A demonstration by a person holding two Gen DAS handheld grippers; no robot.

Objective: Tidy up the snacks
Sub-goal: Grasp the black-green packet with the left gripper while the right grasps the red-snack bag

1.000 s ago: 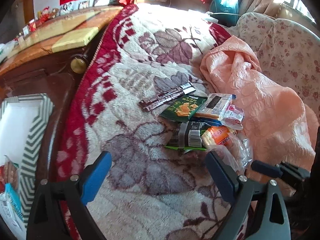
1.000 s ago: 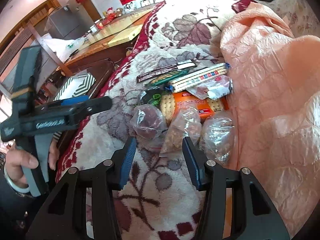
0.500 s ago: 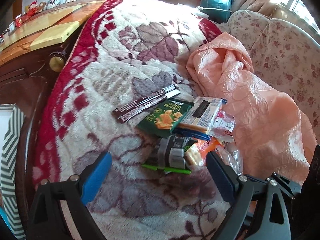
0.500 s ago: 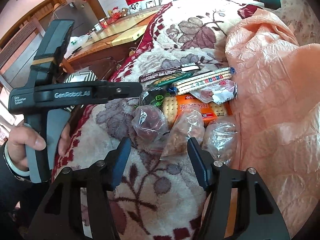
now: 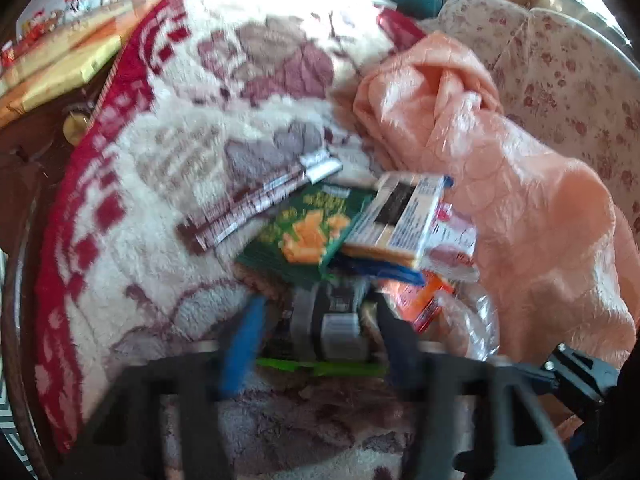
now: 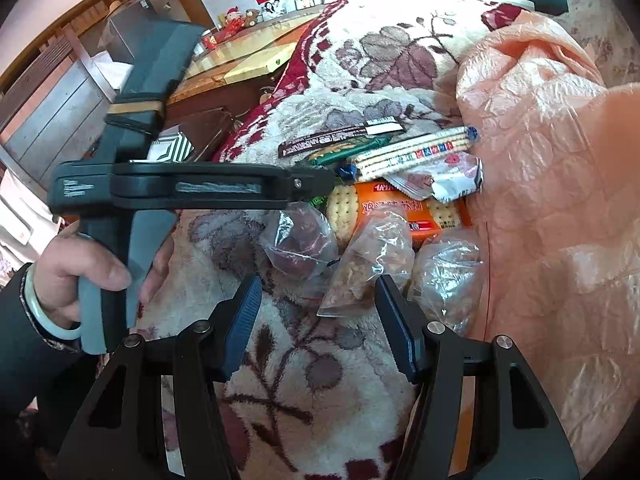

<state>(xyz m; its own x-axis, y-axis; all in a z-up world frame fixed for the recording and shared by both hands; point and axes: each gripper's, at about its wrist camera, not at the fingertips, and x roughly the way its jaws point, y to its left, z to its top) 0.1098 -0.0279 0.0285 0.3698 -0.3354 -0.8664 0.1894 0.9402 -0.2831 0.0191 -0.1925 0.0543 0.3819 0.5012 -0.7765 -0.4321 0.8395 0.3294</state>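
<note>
The left gripper [image 5: 320, 320] has its fingers apart on either side of a dark packet [image 5: 332, 320], not yet clamped. The right gripper [image 6: 320, 312] hovers, fingers spread, before a nut bag [image 6: 372, 264]. Beyond, the snacks lie heaped on the blanket [image 6: 320, 360]: orange crackers [image 6: 400, 208], a green pouch [image 5: 308, 232], a biscuit sleeve [image 6: 416, 152], dark bars [image 5: 256, 204].

Left view motion-blurred; daylight glare; fisheye edges.
</note>
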